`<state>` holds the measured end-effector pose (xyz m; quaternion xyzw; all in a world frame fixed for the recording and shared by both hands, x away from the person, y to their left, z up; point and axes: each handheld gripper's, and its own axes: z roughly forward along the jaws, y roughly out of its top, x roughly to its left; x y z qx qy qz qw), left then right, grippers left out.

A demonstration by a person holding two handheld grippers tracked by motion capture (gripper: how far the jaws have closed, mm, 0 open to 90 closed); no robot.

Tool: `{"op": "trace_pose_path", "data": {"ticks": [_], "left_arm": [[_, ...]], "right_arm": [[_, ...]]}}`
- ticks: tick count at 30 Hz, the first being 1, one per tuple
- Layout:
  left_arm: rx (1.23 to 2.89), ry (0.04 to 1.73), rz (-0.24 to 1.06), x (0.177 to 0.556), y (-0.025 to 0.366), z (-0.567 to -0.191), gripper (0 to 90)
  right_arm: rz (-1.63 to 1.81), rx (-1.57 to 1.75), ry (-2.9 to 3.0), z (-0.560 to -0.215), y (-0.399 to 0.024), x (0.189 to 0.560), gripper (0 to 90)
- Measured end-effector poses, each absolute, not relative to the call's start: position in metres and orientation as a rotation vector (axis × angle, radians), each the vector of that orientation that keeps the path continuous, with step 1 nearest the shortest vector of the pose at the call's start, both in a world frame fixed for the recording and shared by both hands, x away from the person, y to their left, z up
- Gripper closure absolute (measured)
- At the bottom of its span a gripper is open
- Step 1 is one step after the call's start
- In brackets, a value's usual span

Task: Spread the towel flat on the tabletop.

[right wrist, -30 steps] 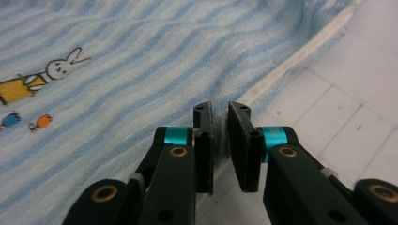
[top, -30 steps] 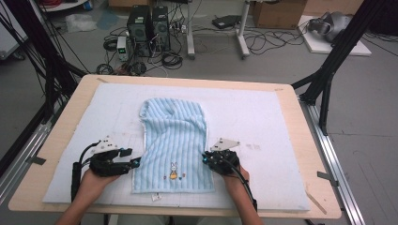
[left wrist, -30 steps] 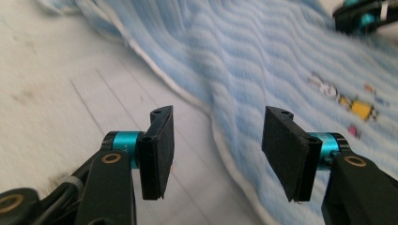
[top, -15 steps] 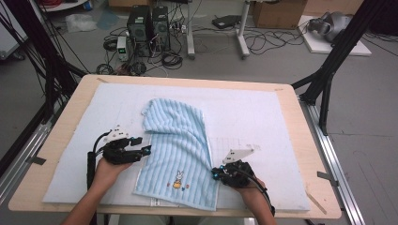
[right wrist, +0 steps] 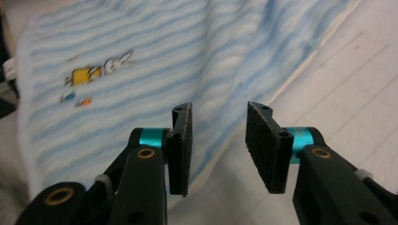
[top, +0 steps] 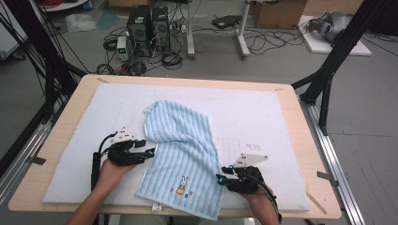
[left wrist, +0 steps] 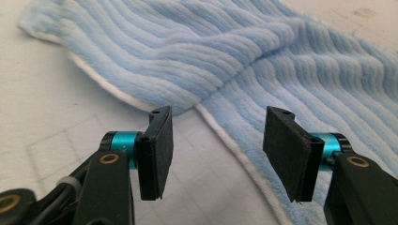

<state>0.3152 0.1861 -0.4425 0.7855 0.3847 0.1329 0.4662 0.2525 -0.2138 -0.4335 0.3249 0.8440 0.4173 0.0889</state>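
- Towel (top: 180, 161) is the item in play, pale blue and ribbed, lying on the white mat (top: 70, 140) that covers the wooden table (top: 58, 110); a second ago it lay squarer and flatter, and now it slants from upper left to lower right with a ridge rumpled through its middle.
- Left gripper (top: 149, 151) sits at the towel's left edge, higher up the table than a second ago and a touch nearer the cloth than half a second back.
- Its own camera shows the jaws standing wide apart with nothing between them, the towel's white-trimmed edge running across the mat just beyond the pads (left wrist: 157, 150).
- Bunny emblem (top: 180, 187) rides near the towel's lower hem, which now reaches the table's front edge, the lower right corner overhanging it.
- Right gripper (top: 221, 180) is just off the towel's right edge; it has slid down and to the right since a second ago, when it sat on the cloth.
- Its jaws are parted too, a moderate gap, gripping nothing; the blurred striped cloth and emblem (right wrist: 94, 70) lie ahead and to one side, bare mat under the other pad (right wrist: 265, 145).
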Motion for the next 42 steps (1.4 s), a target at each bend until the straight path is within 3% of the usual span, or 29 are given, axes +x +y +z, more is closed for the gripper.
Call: {"op": "trace_pose_path", "data": {"ticks": [8,9,11,13,14,29,30,31,35,37,42], "left_arm": [[2.047,0.862,0.309,0.317,0.167,-0.451,46.0],[2.069,0.843,0.32,0.316,0.165,-0.451,54.2],[2.094,0.808,0.353,0.313,0.162,-0.451,57.9],[2.104,0.773,0.306,0.306,0.163,-0.45,83.8],[2.104,0.773,0.306,0.306,0.163,-0.45,84.2],[2.128,0.738,0.095,0.259,0.207,-0.446,82.4],[2.119,0.759,0.097,0.26,0.211,-0.445,78.1],[2.102,0.786,0.108,0.262,0.215,-0.444,67.7],[2.028,0.849,0.206,0.275,0.231,-0.438,63.2],[1.975,0.887,0.256,0.284,0.237,-0.435,55.2],[1.882,0.974,0.336,0.305,0.248,-0.432,50.7]], "right_arm": [[1.259,1.008,2.421,-0.434,-0.21,0.266,53.4],[1.266,1.018,2.405,-0.434,-0.211,0.268,52.7],[1.264,1.021,2.402,-0.434,-0.211,0.269,52.3],[1.264,1.023,2.392,-0.434,-0.211,0.272,51.8],[1.264,1.023,2.392,-0.434,-0.211,0.272,51.8],[1.264,1.065,2.29,-0.428,-0.197,0.317,51.7],[1.261,1.068,2.292,-0.428,-0.194,0.321,51.3],[1.251,1.064,2.299,-0.429,-0.188,0.328,51.0],[1.226,1.052,2.302,-0.431,-0.18,0.337,50.7],[1.21,1.047,2.317,-0.432,-0.173,0.347,55.3],[1.167,0.997,2.373,-0.438,-0.156,0.357,60.0]]}}
